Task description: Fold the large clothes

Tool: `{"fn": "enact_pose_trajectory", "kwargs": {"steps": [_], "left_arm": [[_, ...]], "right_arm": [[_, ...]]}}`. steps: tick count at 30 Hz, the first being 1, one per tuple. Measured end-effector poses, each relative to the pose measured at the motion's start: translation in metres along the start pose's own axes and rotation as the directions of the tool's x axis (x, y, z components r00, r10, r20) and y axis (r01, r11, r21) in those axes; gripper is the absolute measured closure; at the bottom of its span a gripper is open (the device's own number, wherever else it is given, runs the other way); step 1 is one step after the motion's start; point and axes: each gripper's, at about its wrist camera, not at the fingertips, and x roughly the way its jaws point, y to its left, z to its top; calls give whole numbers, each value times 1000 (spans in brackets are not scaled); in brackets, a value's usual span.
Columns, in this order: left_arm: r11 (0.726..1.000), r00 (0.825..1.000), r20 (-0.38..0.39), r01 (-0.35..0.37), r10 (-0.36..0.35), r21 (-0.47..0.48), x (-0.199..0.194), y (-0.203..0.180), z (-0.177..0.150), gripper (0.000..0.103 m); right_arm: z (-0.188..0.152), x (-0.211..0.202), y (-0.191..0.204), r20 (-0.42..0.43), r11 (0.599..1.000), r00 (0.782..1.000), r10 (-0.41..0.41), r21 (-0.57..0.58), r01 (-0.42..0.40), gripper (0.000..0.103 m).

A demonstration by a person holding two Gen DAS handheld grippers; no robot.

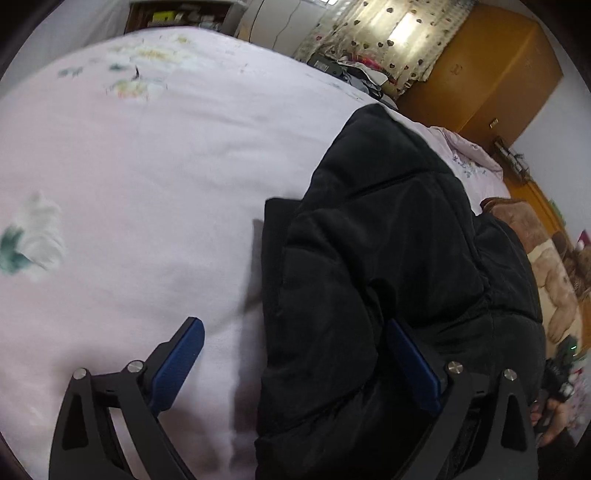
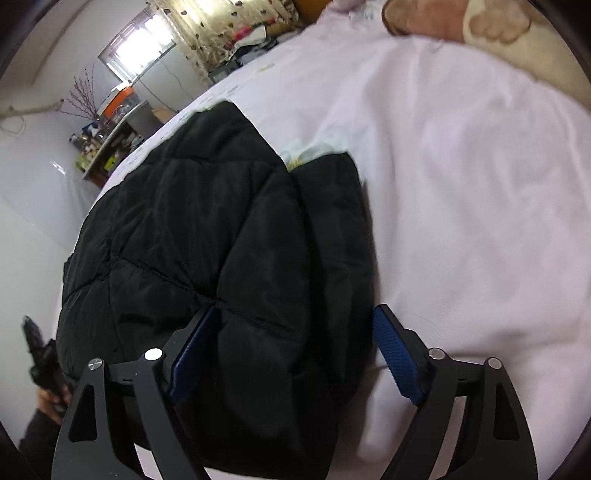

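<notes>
Item under inspection: a black quilted jacket (image 1: pixel 388 258), lying on a bed covered with a pale pink sheet (image 1: pixel 147 184). The garment is bunched and partly doubled over, with puffed panels and stitched seams uppermost. In the left wrist view it occupies the right half of the bed surface, near the camera, with open sheet to its left. In the right wrist view it sits left of centre, with open sheet to its right.

Left gripper (image 1: pixel 295 362): jaws spread wide, holding nothing. Its left finger (image 1: pixel 177 365) stands over bare sheet; its right finger lies against the jacket's dark fabric. The jacket's left edge falls between the two blue pads. Whether the pads touch the cloth cannot be told.

Right gripper (image 2: pixel 295 350): jaws likewise spread wide, gripping nothing. The near part of the jacket bulges up between the fingers. The left pad sits close against the quilted fold; the right pad (image 2: pixel 397 354) stands over the sheet just beside the jacket's right edge.

Surroundings: a printed green and white motif (image 1: pixel 29 240) on the sheet at far left; a brown plush blanket (image 2: pixel 480 22) at the far right of the bed; a heart-patterned curtain (image 1: pixel 388 37) and a wooden wardrobe (image 1: pixel 480 74) beyond the bed; a cluttered shelf (image 2: pixel 107 147) against the white wall
</notes>
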Motion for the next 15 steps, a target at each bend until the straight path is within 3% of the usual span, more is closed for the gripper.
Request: {"fn": "enact_pose_trajectory", "kwargs": {"steps": [5,6,7,8,9,10,14,15], "left_arm": [[1000,1000,-25,13,-13,16,14,-5,1,1],[999,999,-35,25,-25,22,16,-8,2,4],[998,997,-53,60,-59,16,19,-10,3,17],[995,993,-70,101,-100,5,20,-12,6,36],[992,988,-84,130,-130,-5,22,-16,6,37],[993,990,-83,114,-112,11,23,-23,7,45],[993,991,-59,121,-120,1,13,-32,10,73],[992,992,-42,123,-123,0,5,-33,12,76]], "right_arm": [[6,24,-11,-54,994,995,87,65,-83,13],[6,26,-8,-57,993,993,106,59,-102,26],[7,27,-5,-53,990,990,128,58,-125,38],[9,27,1,-49,991,991,128,45,-126,45],[10,27,6,-49,992,991,127,33,-125,54],[12,26,10,-48,993,992,116,21,-116,59],[19,18,22,-33,996,995,89,-4,-89,72],[21,13,27,-25,996,996,82,-17,-83,75]]}}
